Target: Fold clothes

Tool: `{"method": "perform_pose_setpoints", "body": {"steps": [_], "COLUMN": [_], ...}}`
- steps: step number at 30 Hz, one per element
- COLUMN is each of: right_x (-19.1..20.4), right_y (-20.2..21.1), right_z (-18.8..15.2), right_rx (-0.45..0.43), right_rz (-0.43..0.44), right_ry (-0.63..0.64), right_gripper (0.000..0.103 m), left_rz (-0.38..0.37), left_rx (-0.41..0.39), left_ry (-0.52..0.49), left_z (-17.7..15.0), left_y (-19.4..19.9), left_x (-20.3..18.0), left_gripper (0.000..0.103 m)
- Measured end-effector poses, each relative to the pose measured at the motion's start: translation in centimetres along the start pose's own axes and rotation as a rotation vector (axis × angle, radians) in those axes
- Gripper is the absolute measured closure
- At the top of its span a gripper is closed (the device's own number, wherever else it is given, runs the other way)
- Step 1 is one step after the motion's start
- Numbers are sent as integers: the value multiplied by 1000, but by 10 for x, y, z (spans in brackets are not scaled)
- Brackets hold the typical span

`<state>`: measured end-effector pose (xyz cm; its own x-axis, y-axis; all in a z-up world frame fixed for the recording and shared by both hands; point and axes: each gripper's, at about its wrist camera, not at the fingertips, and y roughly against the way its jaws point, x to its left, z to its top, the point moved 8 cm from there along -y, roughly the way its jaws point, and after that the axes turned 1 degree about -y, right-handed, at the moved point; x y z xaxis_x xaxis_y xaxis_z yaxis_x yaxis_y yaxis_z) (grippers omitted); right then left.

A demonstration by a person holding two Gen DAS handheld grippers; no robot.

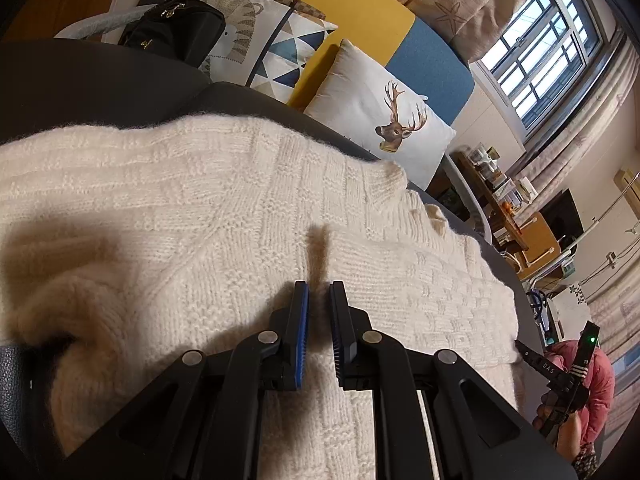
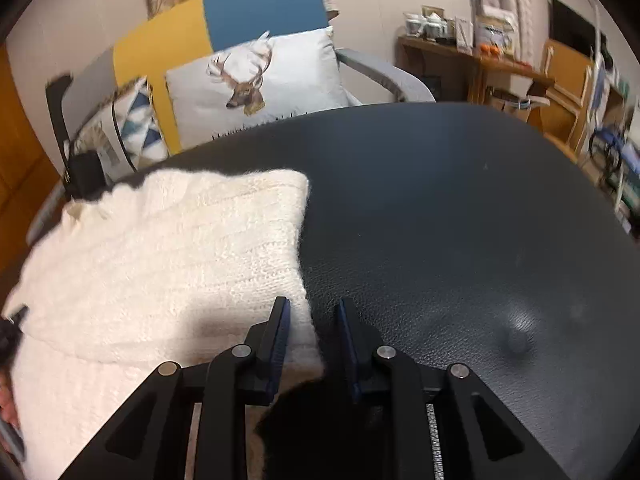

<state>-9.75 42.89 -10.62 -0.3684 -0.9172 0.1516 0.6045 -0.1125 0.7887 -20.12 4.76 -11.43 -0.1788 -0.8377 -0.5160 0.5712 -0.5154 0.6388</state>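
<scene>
A cream knitted sweater [image 1: 208, 208] lies spread over the dark leather-like surface [image 2: 440, 220]. My left gripper [image 1: 319, 286] sits low on its middle. The jaws stand almost together, and a raised fold of knit runs into the narrow gap between the blue pads. In the right wrist view the sweater [image 2: 168, 248] shows as a folded block with a straight right edge. My right gripper [image 2: 314, 304] is at its near right corner with jaws apart. The corner of the knit lies between them beside the left finger [image 2: 280, 328], and the pads do not press on it.
A deer-print pillow [image 1: 392, 120], a triangle-pattern pillow [image 1: 280, 44] and a black bag [image 1: 172, 32] lie behind the surface. A wooden shelf with jars [image 2: 448, 36] stands at the back right. A person's pink sleeve [image 1: 600, 376] shows at the right edge.
</scene>
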Motion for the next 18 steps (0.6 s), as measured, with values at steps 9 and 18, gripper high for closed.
{"method": "perform_pose_setpoints", "body": {"steps": [9, 18], "right_x": [54, 49], "right_y": [13, -54], "right_z": [48, 59], "right_rx": [-91, -60], "right_rz": [58, -71], "right_ry": [87, 150], "right_gripper": [95, 99], "left_rz": [-9, -25], "left_rx": [0, 2], "left_ry": [8, 18], "left_z": [0, 0], "left_y": [0, 0], "left_x": [1, 1], "left_gripper": [92, 91]}}
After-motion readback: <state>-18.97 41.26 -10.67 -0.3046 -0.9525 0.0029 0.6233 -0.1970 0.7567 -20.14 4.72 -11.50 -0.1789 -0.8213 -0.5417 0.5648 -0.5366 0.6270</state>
